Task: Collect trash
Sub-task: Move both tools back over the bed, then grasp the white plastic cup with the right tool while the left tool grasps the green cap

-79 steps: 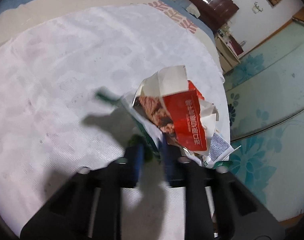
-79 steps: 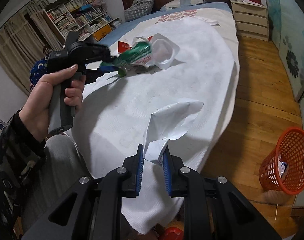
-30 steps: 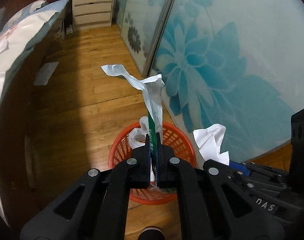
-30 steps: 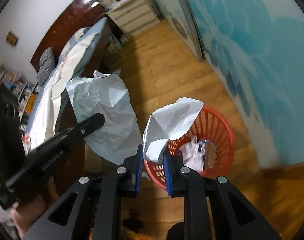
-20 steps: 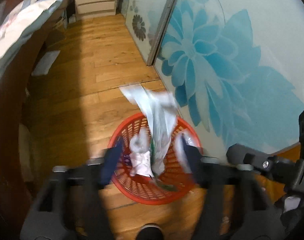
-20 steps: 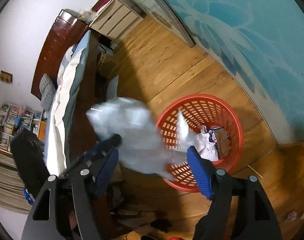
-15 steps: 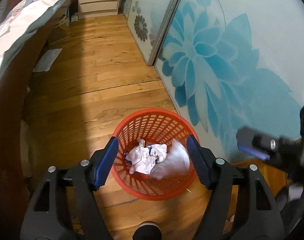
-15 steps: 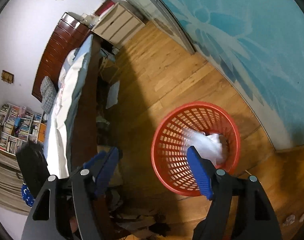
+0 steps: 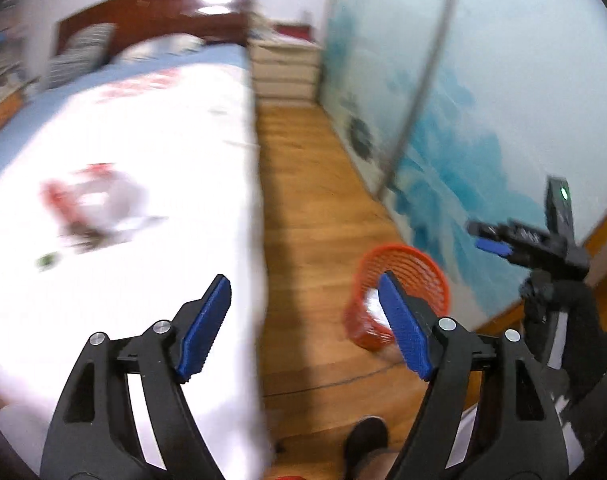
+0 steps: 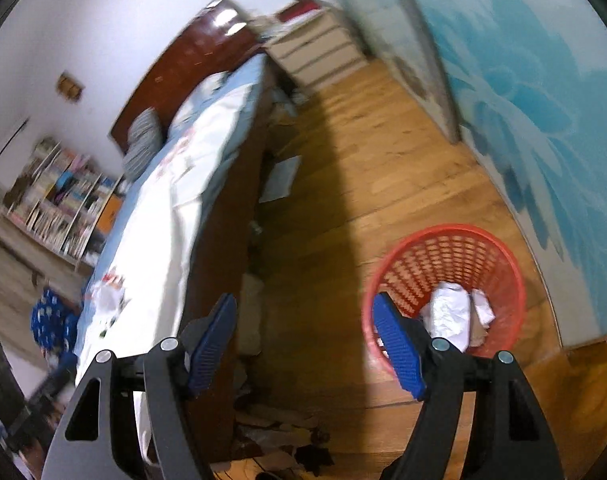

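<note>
Bedroom with wood floor, both tongs [image 9: 303, 326] [image 10: 303, 340] spread wide and empty, white trash sitting in red basket [image 10: 499, 246], next up grabbing red-white wrapper [image 9: 95, 204] off bed [image 9: 151, 128].

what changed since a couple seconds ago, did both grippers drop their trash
Yes. The left gripper let go of the torn wrapper and the right gripper let go of the white paper; both are now open and empty, and crumpled white trash lies in the red basket. The left gripper has swung back toward the bed, where the red-and-white wrapper remains. The basket stayed put.
</note>
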